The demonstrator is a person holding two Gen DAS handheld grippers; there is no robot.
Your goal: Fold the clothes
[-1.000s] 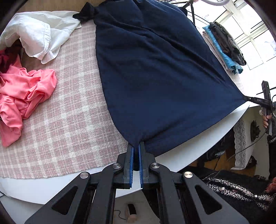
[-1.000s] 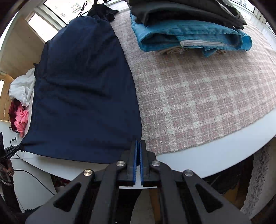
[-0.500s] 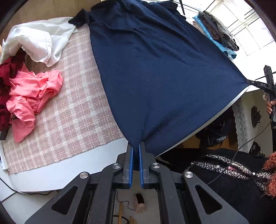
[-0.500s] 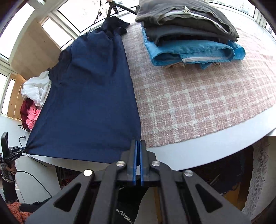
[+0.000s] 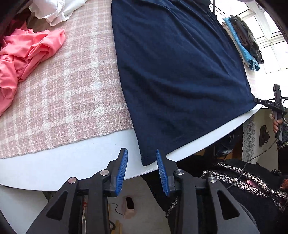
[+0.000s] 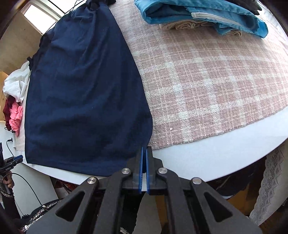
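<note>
The near left corner of the navy garment [image 5: 180, 72], pinched a second ago, is being released by the opening left gripper [image 5: 142, 171]; it is lying spread over the checked cloth [image 5: 63, 90]. Its near right corner is being clamped by the right gripper [image 6: 144, 167].

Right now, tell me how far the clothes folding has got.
Done: a folded stack sits at the far end of the table. In hand: the navy garment lies spread flat; the left tongs are opening off its corner, the right tongs are shut on the other. Left: folding it, then the pink and white pieces.
</note>
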